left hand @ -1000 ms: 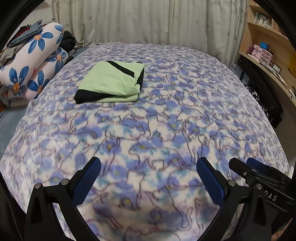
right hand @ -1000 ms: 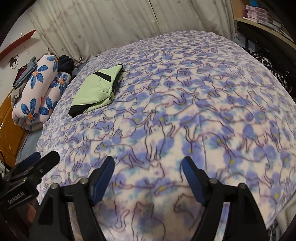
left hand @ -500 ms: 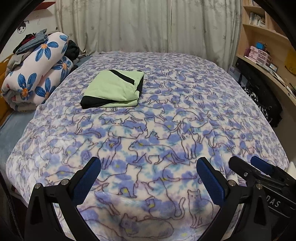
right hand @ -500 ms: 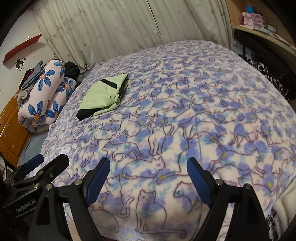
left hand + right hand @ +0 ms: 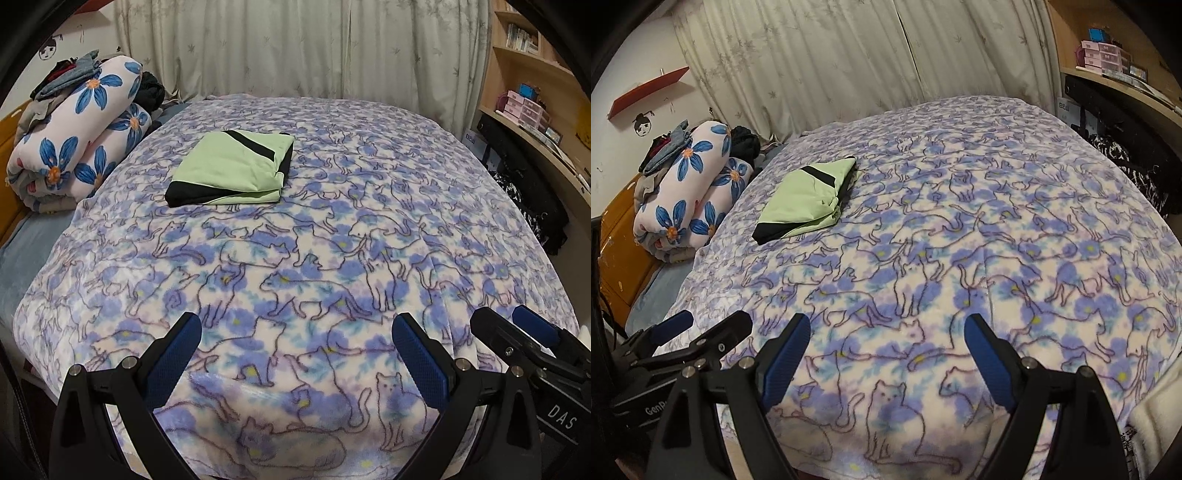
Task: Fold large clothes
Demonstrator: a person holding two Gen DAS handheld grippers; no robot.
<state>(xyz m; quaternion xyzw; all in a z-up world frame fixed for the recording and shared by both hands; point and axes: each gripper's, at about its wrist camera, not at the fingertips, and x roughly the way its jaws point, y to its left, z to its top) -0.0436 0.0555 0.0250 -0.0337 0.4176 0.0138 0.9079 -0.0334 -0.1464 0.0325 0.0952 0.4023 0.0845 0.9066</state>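
Observation:
A folded light-green garment with black panels [image 5: 231, 173] lies flat on the far left part of the bed; it also shows in the right wrist view [image 5: 809, 199]. My left gripper [image 5: 295, 332] is open and empty, held at the bed's near edge, far from the garment. My right gripper [image 5: 884, 334] is open and empty too, beside the left one at the near edge. The right gripper's fingers [image 5: 532, 328] show at the lower right of the left wrist view. The left gripper's fingers [image 5: 701, 325] show at the lower left of the right wrist view.
A blanket with blue and purple cats [image 5: 351, 240] covers the bed. A rolled flowered quilt [image 5: 77, 147] with clothes on top lies at the left. Curtains hang behind. A wooden desk and shelves [image 5: 535, 122] with boxes stand at the right, dark fabric below.
Both grippers have pulled back and risen away from the bed, so more of the blanket's front edge shows. Both stay open. The folded garment has not moved.

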